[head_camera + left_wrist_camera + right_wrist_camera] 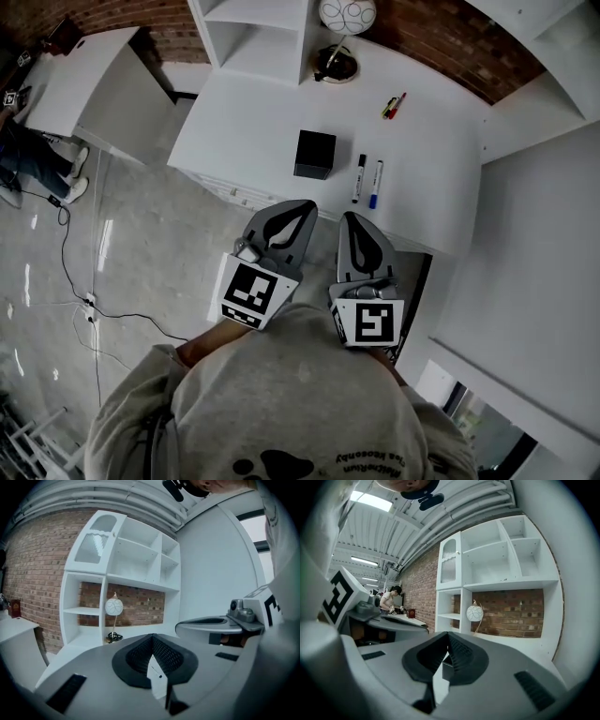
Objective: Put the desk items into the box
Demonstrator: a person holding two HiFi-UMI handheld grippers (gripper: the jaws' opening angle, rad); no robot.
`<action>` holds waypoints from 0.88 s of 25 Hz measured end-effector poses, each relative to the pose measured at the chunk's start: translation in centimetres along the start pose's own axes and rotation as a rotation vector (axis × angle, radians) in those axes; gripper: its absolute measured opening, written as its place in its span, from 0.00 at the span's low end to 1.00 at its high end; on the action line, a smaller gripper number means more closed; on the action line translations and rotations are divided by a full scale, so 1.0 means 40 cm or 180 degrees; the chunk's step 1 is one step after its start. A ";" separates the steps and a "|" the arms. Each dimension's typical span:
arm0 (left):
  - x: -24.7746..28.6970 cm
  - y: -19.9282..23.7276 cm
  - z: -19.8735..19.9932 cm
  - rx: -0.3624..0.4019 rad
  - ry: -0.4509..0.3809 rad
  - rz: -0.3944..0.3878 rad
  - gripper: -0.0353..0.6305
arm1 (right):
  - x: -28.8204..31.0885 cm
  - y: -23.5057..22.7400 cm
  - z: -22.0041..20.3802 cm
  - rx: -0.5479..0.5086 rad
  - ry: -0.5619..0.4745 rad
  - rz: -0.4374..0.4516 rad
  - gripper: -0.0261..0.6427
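A black box (315,154) stands open-topped on the white desk (248,117). To its right lie a black-capped marker (359,178) and a blue-capped marker (376,184), side by side. Further back right lie a red pen and a yellow pen (394,105). Both grippers hover before the desk's near edge, close to my body. My left gripper (307,205) (152,637) is shut and holds nothing. My right gripper (349,217) (447,634) is shut too, also holding nothing. Through its jaws a dark corner of the box (446,667) shows.
A globe lamp (336,58) (114,607) (474,613) stands at the desk's back by the white shelving (253,28). A second desk (70,75) with a person (28,159) is far left. Cables (84,300) lie on the concrete floor.
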State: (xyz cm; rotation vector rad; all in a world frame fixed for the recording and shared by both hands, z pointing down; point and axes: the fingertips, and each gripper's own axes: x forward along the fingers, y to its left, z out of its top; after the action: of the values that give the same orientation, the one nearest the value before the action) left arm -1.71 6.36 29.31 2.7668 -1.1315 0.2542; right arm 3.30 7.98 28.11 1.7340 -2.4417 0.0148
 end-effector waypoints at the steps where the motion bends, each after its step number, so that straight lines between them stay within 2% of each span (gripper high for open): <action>1: 0.021 0.014 0.000 0.0022 0.0011 -0.0038 0.06 | 0.023 -0.011 -0.007 0.0016 0.0028 -0.0031 0.06; 8: 0.128 0.082 -0.019 0.0056 0.0124 -0.0313 0.06 | 0.136 -0.054 -0.043 0.0262 0.0211 -0.0236 0.06; 16: 0.189 0.089 -0.034 0.0034 0.0200 -0.0545 0.06 | 0.172 -0.092 -0.071 0.0249 0.0350 -0.0427 0.06; 19: 0.209 0.086 -0.042 0.0030 0.0221 -0.0574 0.06 | 0.176 -0.109 -0.089 0.0146 0.0385 -0.0414 0.06; 22: 0.229 0.080 -0.048 0.0051 0.0239 -0.0608 0.06 | 0.187 -0.117 -0.103 0.0194 0.0436 -0.0362 0.06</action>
State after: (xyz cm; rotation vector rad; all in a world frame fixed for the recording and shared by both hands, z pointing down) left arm 2.25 -1.76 33.30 2.8280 -0.8443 0.3422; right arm 5.76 -0.21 32.77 1.8296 -2.2658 0.1910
